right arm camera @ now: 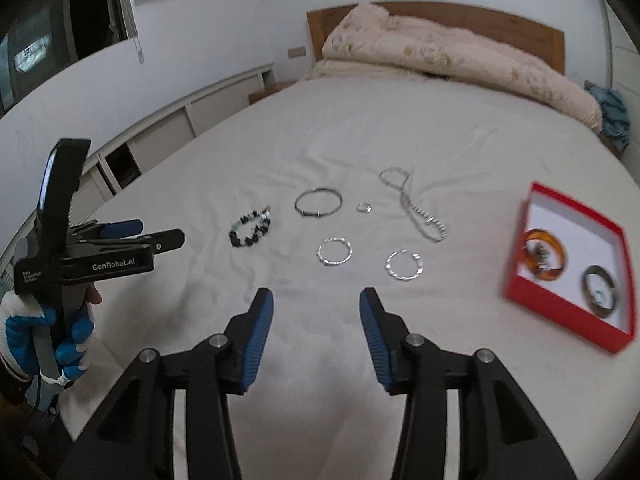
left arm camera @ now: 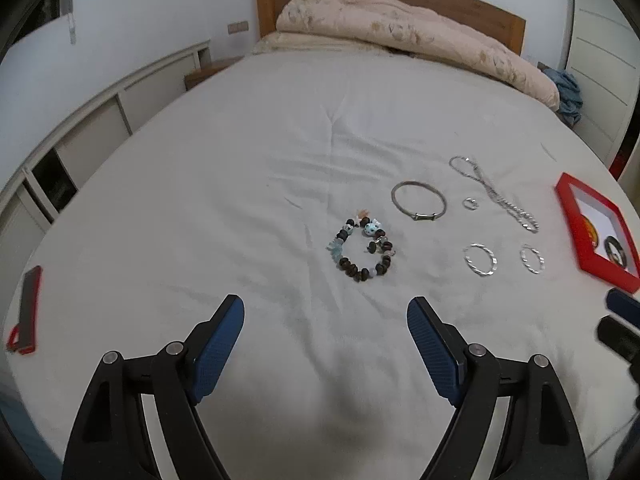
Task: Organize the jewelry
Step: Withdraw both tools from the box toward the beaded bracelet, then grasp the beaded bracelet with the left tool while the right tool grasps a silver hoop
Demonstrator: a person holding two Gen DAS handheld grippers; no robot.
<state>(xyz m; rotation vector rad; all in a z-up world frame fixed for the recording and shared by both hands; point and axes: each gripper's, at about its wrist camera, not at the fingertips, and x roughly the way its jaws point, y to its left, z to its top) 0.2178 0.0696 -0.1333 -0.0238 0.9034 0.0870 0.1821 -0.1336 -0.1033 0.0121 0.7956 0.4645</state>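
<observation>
Jewelry lies on a white bed sheet. A dark beaded bracelet (left arm camera: 362,250) (right arm camera: 249,232), a thin silver bangle (left arm camera: 418,202) (right arm camera: 318,202), a small ring (left arm camera: 469,203) (right arm camera: 364,208), a silver chain (left arm camera: 494,194) (right arm camera: 416,208) and two twisted silver hoops (left arm camera: 481,260) (left arm camera: 532,259) (right arm camera: 334,252) (right arm camera: 404,265) are spread out. A red box (left arm camera: 576,216) (right arm camera: 560,314) on the right holds an amber bangle (right arm camera: 544,255) and a dark bangle (right arm camera: 600,290). My left gripper (left arm camera: 325,306) (right arm camera: 160,236) is open and empty, short of the beaded bracelet. My right gripper (right arm camera: 316,298) is open and empty, short of the hoops.
A folded beige quilt (left arm camera: 400,28) lies at the wooden headboard (left arm camera: 480,4). A red-edged flat item (left arm camera: 26,312) lies at the bed's left edge. White cabinets (left arm camera: 100,112) run along the left wall. Blue cloth (left arm camera: 570,92) lies at the far right.
</observation>
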